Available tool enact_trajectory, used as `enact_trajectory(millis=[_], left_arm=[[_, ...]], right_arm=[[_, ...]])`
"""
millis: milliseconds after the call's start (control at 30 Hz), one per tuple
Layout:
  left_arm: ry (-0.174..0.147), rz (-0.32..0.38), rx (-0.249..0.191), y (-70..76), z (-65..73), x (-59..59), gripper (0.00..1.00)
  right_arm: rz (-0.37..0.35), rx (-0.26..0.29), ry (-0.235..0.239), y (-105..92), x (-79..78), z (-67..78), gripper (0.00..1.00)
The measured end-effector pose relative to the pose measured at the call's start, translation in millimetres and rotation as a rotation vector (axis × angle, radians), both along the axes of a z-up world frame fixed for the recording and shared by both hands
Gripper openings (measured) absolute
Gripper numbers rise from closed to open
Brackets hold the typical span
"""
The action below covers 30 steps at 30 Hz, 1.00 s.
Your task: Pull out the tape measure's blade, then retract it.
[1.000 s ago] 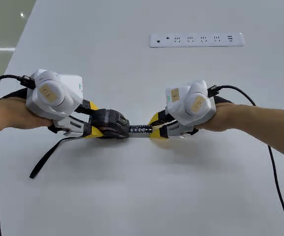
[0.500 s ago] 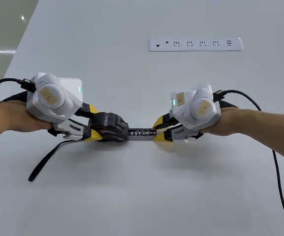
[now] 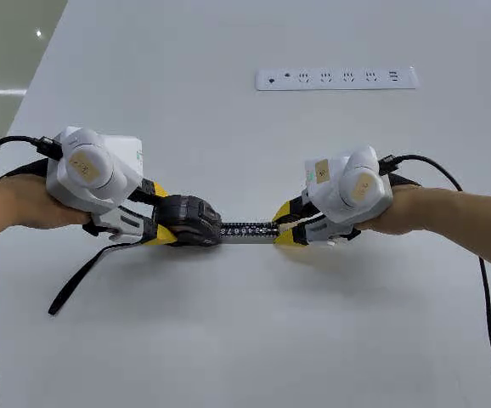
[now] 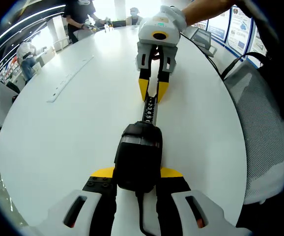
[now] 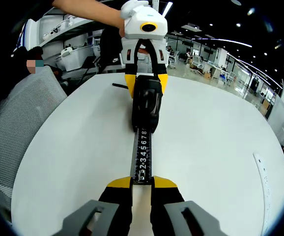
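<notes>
Left gripper [image 4: 137, 173] tight around tape measure [image 4: 139, 150] (right gripper [image 5: 142, 183] on blade [image 5: 142, 156])

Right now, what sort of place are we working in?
Probably an open-plan office or lab workspace: a large white table with a power strip on it, a mesh office chair beside it, and rows of desks under ceiling lights in the background.

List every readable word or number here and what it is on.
"3 4 5 6 7 8": on the blade of the tape measure; marks nearer its tip are unclear.
Beige stickers on the left gripper and right gripper: too blurred to read.
Power strip markings: too small to read.
</notes>
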<state>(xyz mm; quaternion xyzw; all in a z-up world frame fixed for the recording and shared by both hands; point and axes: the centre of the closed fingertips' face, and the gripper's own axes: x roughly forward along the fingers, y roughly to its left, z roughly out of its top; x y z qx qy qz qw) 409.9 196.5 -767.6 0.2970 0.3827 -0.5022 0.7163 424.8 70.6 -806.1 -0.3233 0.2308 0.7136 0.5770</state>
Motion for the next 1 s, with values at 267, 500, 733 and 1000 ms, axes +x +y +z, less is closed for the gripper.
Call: enact_trajectory(millis=[267,500,733,1000], left_arm=[[0.003,0.005,0.001,0.1,-0.2,0.2,0.25],[0.004,0.004,0.003,0.1,-0.4,0.6,0.25],[0.007,0.007,0.002,0.2,-0.5,0.9,0.25],[0.007,0.009,0.005,0.3,-0.1,0.8,0.25]], right_arm=[[0.002,-0.004,-0.003,-7.9,-3.7,6.1,0.09],[0.004,-0.013,-0.007,-17.2,-2.1,6.1,0.09],[0.003,-0.022,-0.013,-28.1,0.7,7.3,0.09],[0.003,-0.035,-0.014,-41.1,-0.2,10.7,0.09]])
